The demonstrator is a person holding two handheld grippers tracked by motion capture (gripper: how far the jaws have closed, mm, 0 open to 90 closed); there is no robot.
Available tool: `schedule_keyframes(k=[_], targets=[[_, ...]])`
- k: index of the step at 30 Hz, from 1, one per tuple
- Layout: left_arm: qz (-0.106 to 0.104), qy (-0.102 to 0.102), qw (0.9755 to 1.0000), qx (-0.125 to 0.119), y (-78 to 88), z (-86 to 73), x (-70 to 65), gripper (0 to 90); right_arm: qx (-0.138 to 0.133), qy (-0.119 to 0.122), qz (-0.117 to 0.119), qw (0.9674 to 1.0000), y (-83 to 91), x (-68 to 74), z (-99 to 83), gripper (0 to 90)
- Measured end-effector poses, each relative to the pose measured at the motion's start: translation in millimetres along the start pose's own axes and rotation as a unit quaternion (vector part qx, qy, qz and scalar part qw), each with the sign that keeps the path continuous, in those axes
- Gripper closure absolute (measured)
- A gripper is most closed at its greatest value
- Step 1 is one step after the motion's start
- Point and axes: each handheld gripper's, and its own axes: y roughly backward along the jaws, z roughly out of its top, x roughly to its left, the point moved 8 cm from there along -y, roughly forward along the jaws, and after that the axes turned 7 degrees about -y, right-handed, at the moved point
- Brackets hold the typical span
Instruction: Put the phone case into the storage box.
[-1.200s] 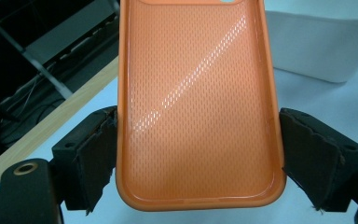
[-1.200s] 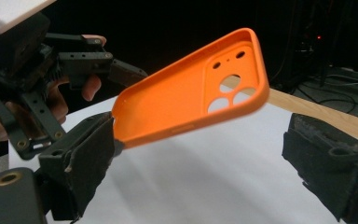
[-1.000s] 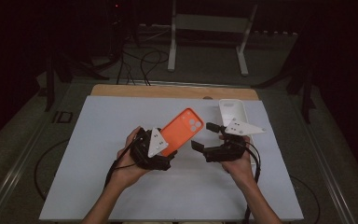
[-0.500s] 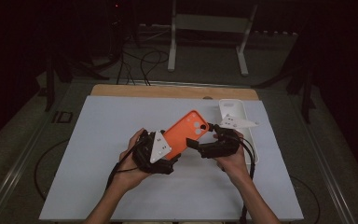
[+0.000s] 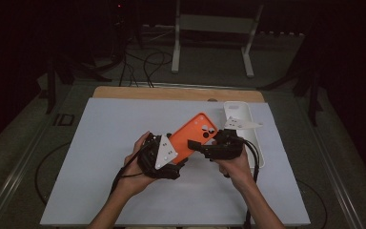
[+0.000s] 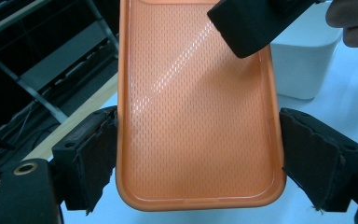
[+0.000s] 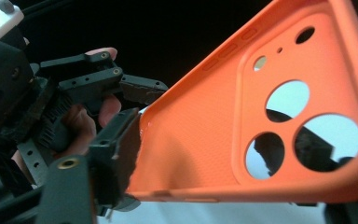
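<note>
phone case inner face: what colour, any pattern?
Orange, with a fine dimpled mesh texture across the inside of the phone case. Left gripper view shows it best.

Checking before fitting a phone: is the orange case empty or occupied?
Empty: the orange textured silicone phone case shows its bare inner surface, and its camera holes are see-through.

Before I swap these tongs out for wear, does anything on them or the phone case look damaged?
Yes: the black pads on the left tongs look torn and ragged along their edges where they press the orange phone case. The case itself looks intact.
</note>
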Motion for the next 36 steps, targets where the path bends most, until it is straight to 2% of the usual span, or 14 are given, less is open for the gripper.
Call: schedule_keyframes(k=[2, 6, 11, 13, 15, 18, 20, 21, 25, 29, 30, 31, 33, 36], targets=[[0.0, 0.0, 1.0, -0.002, 0.5, 0.2, 0.2, 16.3, 0.003, -0.01, 0.01, 0.9999, -0.6, 0.4, -0.5, 40.2], [-0.005, 0.0, 1.0, -0.006, 0.4, 0.6, -0.8, 16.2, 0.011, -0.013, 0.019, 0.9997, -2.7, 2.0, -2.0, 47.1], [-0.011, -0.001, 0.9999, 0.0, -2.4, -3.5, -3.2, 16.3, 0.015, -0.032, 0.032, 0.9989, -4.8, 7.1, -1.6, 57.4], [-0.012, -0.006, 0.9999, 0.007, -4.1, -6.0, -5.6, 16.2, 0.022, -0.037, 0.027, 0.9987, -6.3, 8.6, -2.1, 63.5], [-0.014, -0.008, 0.9998, 0.008, -4.9, -7.2, -7.6, 16.2, 0.027, -0.036, 0.035, 0.9984, -7.2, 11.9, -2.4, 69.8], [-0.013, -0.01, 0.9998, 0.011, -5.7, -8.1, -8.4, 16.2, 0.034, -0.03, 0.014, 0.9989, -8.1, 12.8, -3.7, 75.0], [-0.012, -0.011, 0.9998, 0.013, -6.0, -8.5, -8.5, 16.2, 0.037, -0.031, 0.01, 0.9988, -8.5, 12.1, -4.3, 76.0], [-0.01, -0.012, 0.9997, 0.016, -6.7, -9.0, -8.9, 16.2, 0.043, -0.039, -0.003, 0.9983, -9.1, 11.4, -5.9, 78.4], [-0.002, -0.015, 0.9997, 0.02, -7.6, -9.1, -9.2, 16.1, 0.044, -0.051, -0.024, 0.9975, -9.1, 8.7, -6.6, 82.3], [0.0, -0.012, 0.9996, 0.026, -10.3, -9.9, -9.2, 16.6, 0.039, -0.068, -0.032, 0.9964, -10.4, 8.7, -6.7, 87.0], [0.0, -0.008, 0.9995, 0.029, -11.1, -10.5, -8.6, 22.5, 0.038, -0.065, -0.036, 0.9965, -11.0, 8.6, -6.6, 87.4], [-0.001, 0.001, 0.9997, 0.026, -11.7, -11.1, -6.9, 21.9, 0.04, -0.058, -0.044, 0.9965, -11.4, 8.3, -7.1, 87.4], [-0.007, 0.004, 0.9997, 0.023, -11.6, -11.1, -6.9, 20.3, 0.04, -0.057, -0.047, 0.9965, -11.6, 8.1, -7.3, 87.5], [-0.009, 0.012, 0.9995, 0.029, -11.1, -13.7, -4.8, 16.2, 0.041, -0.053, -0.054, 0.9963, -10.9, 6.4, -7.2, 87.5]])
